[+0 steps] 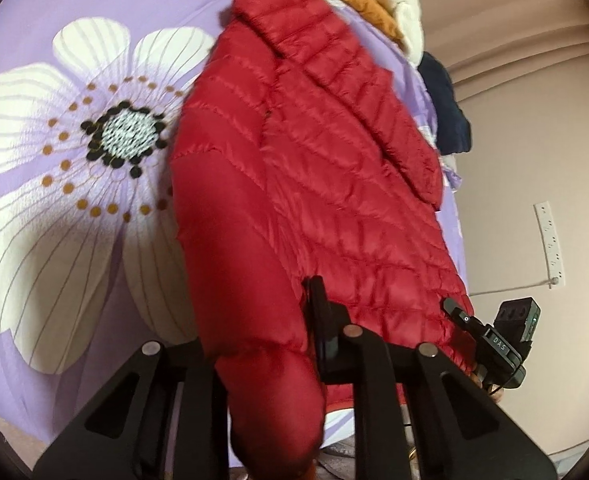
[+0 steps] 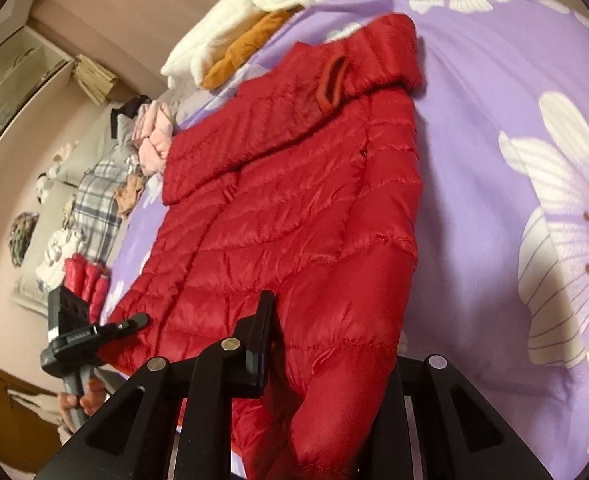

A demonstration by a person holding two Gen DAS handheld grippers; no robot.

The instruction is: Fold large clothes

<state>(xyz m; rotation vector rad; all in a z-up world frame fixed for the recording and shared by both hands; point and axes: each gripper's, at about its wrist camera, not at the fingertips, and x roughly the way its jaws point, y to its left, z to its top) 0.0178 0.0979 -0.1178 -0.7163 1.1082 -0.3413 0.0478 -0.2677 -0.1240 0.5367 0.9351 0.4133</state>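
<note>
A red quilted puffer jacket lies lengthwise on a purple bedspread with big white flowers; it also shows in the right wrist view, collar at the far end. My left gripper is shut on the jacket's near edge; red fabric bulges between its fingers. My right gripper is shut on the jacket's near hem, with one finger showing and the other hidden under fabric. Each gripper appears in the other's view, the right one and the left one, at the jacket's other near corner.
White and orange folded clothes and a dark navy garment lie at the bed's far end. More clothes, a plaid one among them, are piled beside the bed. A white power strip hangs on the wall.
</note>
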